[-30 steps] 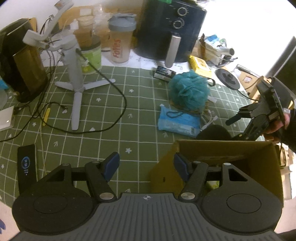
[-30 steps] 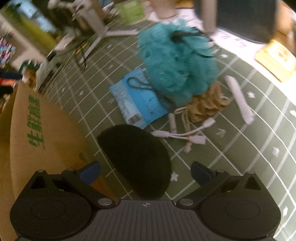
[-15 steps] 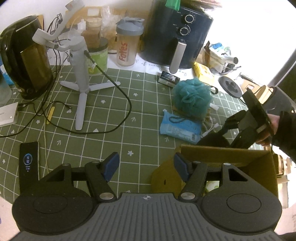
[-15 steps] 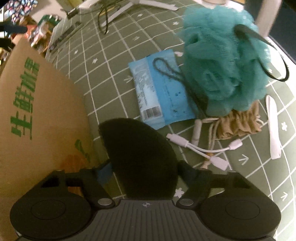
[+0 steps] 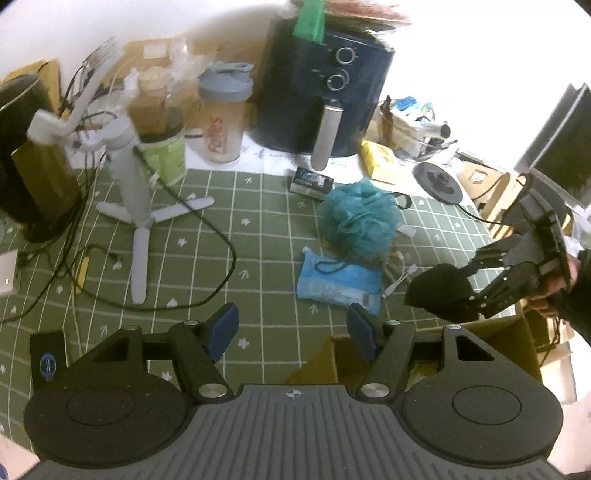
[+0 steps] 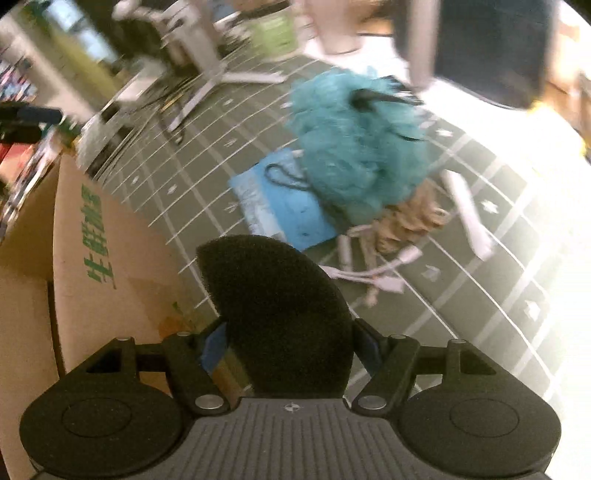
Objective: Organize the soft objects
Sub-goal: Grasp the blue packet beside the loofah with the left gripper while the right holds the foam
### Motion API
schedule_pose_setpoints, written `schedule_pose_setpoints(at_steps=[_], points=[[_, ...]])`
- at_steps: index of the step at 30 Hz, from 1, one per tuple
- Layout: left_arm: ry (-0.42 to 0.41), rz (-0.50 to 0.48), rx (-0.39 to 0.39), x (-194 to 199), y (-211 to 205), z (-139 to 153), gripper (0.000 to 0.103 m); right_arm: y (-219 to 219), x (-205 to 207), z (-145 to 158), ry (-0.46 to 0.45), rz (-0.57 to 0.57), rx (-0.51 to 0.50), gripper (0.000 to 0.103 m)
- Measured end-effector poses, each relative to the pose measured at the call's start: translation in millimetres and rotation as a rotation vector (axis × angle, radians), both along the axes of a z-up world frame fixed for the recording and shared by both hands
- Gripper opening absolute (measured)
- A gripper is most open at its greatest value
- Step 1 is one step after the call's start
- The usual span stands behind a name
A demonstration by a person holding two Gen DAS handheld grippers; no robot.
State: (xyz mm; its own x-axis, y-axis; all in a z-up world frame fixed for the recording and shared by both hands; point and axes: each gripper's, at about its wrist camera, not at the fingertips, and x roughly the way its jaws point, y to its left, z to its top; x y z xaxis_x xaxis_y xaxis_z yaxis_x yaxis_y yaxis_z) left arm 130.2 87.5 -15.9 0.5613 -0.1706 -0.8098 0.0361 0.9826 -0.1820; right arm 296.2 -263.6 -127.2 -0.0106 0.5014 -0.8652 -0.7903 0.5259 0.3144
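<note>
Lifted: black sponge (image 6: 280,314) in right gripper (image 6: 290,343).

A green grid-patterned tablecloth (image 5: 258,221) covers a cluttered table; strong daylight whitens the pale wall (image 5: 184,22) behind.

Both claws: matte black plastic, ribbed grey housing, round side discs, silver pivot screws, blue pads. Left claw (image 5: 291,330); right claw (image 6: 290,341). Dark sleeve (image 5: 580,295) at the wrist.
</note>
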Motion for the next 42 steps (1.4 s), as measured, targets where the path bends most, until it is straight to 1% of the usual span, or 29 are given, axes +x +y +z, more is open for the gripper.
schedule_pose_setpoints(at_steps=[2, 5, 7, 10, 12, 17, 20, 24, 27, 30, 35, 38, 42], points=[[-0.006, -0.019, 0.004, 5.5, -2.4, 1.2, 0.064, -8.4, -2.5, -1.2, -0.007, -0.082, -0.029, 0.073], [-0.015, -0.05, 0.012, 13.6, -4.6, 3.0, 0.064, -28.4, 0.7, -8.9, 0.03, -0.223, -0.06, 0.073], [-0.023, -0.066, 0.015, 20.1, -4.5, 4.1, 0.064, -41.6, -1.3, -21.1, 0.043, -0.304, -0.088, 0.074], [-0.02, -0.081, 0.017, 31.3, -3.8, 3.5, 0.064, -51.4, -6.1, -39.6, 0.047, -0.382, -0.137, 0.074], [-0.019, -0.097, 0.017, 39.3, -3.0, 2.6, 0.064, -52.6, -10.9, -49.6, 0.041, -0.397, -0.154, 0.075], [-0.017, -0.148, 0.029, 58.5, -0.5, -0.9, 0.064, -43.2, -16.1, -63.8, -0.025, -0.403, -0.203, 0.076], [-0.004, -0.182, 0.02, 69.2, -0.7, -5.6, 0.064, -42.2, -16.5, -66.2, -0.038, -0.423, -0.196, 0.076], [0.016, -0.247, 0.036, 84.1, -7.5, -15.2, 0.064, -45.9, -16.6, -58.0, -0.034, -0.453, -0.154, 0.072], [0.03, -0.308, 0.047, 93.3, -15.0, -22.6, 0.064, -48.8, -18.6, -47.3, -0.048, -0.478, -0.125, 0.071], [0.036, -0.349, 0.056, 101.1, -21.7, -28.9, 0.064, -56.7, -21.9, -34.0, -0.051, -0.518, -0.084, 0.071], [0.031, -0.413, 0.08, 113.0, -34.1, -38.5, 0.064, -67.6, -31.6, -11.2, -0.069, -0.576, -0.036, 0.071], [0.027, -0.451, 0.081, 120.1, -40.9, -45.9, 0.064, -74.9, -37.8, 0.9, -0.081, -0.612, -0.012, 0.071], [0.027, -0.515, 0.107, 126.9, -54.9, -58.4, 0.064, -84.1, -49.2, 15.6, -0.093, -0.665, 0.023, 0.071]])
